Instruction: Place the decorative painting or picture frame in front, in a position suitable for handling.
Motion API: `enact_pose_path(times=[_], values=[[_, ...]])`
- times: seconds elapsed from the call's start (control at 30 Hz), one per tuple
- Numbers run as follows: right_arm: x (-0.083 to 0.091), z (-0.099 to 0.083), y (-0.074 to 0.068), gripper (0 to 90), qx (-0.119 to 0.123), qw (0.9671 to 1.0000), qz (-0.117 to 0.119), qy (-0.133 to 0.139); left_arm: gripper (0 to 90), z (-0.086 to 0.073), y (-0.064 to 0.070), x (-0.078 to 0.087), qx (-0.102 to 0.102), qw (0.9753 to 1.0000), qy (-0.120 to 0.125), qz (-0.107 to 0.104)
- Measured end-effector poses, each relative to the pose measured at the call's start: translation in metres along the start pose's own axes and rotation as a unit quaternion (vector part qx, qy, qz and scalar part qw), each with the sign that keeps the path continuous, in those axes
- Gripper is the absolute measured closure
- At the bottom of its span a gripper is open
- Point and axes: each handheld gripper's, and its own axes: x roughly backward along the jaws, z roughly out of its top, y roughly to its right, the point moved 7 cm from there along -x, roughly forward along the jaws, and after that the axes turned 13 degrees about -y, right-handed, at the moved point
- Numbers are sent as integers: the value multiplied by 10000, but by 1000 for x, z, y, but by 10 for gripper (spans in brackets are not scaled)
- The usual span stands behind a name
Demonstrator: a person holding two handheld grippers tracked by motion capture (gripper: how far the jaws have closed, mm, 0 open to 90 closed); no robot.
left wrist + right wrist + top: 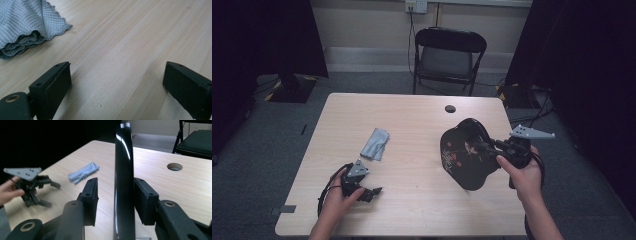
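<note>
Two handheld grippers work above a light wooden table (412,115). The right gripper (492,146), held in the person's right hand (524,175) near the table's right edge, has a glossy black plate (464,157) with a red and white floral pattern on its face tilted up on edge, its lower rim close to the tabletop. In the right gripper view the plate's dark rim (123,182) stands upright between the two jaw pads; the right pad looks to be against it, while a narrow gap shows beside the left one, so whether the grasp is firm cannot be told. The left gripper (371,192) lies low at the table's front left in the left hand (337,197), its jaws spread wide apart over bare wood. A folded grey waffle-weave cloth (375,144) rests just beyond it, well apart from the plate. A black folding chair (447,57) stands behind the table.
</note>
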Motion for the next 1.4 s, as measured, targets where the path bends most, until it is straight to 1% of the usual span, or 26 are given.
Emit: enact_pose_path(times=[0.03, 0.1, 0.17, 0.2, 0.23, 0.33, 0.43, 0.47, 0.53, 0.57, 0.63, 0.7, 0.8, 0.87, 0.9, 0.93, 1.13, 1.2, 1.23, 1.27, 1.3, 1.33, 1.37, 1.4], values=[[0, -4, -1, 570, 26, 10000, 28, -15, 78, 0, 0, 0, 0, 10000, -1, 0], [1, -12, -1, 565, 95, 9999, -35, -58, 78, 0, 0, 0, 0, 10000, 0, 0], [2, -20, 0, 561, 98, 9999, -84, -63, 78, 0, 0, 0, 0, 10000, 1, 1], [2, -20, 0, 561, 98, 9999, -84, -63, 78, 0, 0, 0, 0, 10000, 1, 1], [5, -28, 0, 562, 122, 9999, -72, -62, 78, 0, 0, 0, 0, 10000, -1, 2], [7, -40, -1, 567, 138, 9999, -85, -54, 78, 0, 0, 0, 1, 10000, 0, 2], [7, -54, -3, 572, 164, 9999, -10, -30, 78, 0, 0, 0, 1, 10000, 0, 3], [6, -59, -3, 576, 135, 9999, 16, -51, 78, 0, 0, 0, 3, 10000, 1, 1], [1, -68, -2, 584, 85, 9999, 115, -41, 78, 0, 0, 0, 2, 10000, 0, 3], [-2, -73, -3, 591, 59, 9998, 157, -87, 78, 0, 0, 0, 4, 10000, 0, 2], [-6, -80, -3, 613, 97, 9997, 182, -129, 78, 0, 0, 0, 3, 10000, 0, 2], [-9, -83, -2, 643, 118, 9996, 171, -207, 78, 0, 0, 0, 2, 10000, 0, 2], [-9, -83, 0, 668, 133, 9997, 105, -185, 77, 0, 0, 0, 8, 10000, 0, 0], [-10, -84, 1, 708, 157, 9997, 5, -189, 77, 0, 0, 0, 8, 10000, 0, 1], [-10, -85, 2, 724, 140, 9997, 12, -200, 77, 0, 0, 0, 16, 10000, -2, 11], [-10, -85, 2, 758, 137, 9997, 21, -193, 75, 0, 0, 0, 26, 10000, -4, 19], [-10, -86, 5, 787, 121, 9998, -77, -149, 69, 0, 0, 0, 28, 10000, -30, 25], [-10, -85, 5, 787, 108, 9999, -81, -103, 72, 0, 0, 0, 64, 10000, -3, 8], [-10, -85, 6, 788, 115, 9999, -84, -90, 81, -1, -1, 1, 50, 10000, 0, 39], [-10, -85, 5, 788, 129, 9998, -105, -85, 104, 0, 0, 2, 105, 9999, 50, 18], [-10, -85, 5, 788, 130, 9998, -112, -80, 138, -1, -2, 3, 140, 9999, 39, 46], [-10, -85, 6, 788, 130, 9998, -110, -69, 175, 0, -2, 5, 263, 9996, 70, -22], [-10, -85, 6, 788, 121, 9998, -106, -70, 189, 1, -3, 7, 301, 9995, 86, -45], [-10, -86, 6, 789, 138, 9998, -102, -75, 191, 2, -4, 9, 293, 9995, 123, -14]])
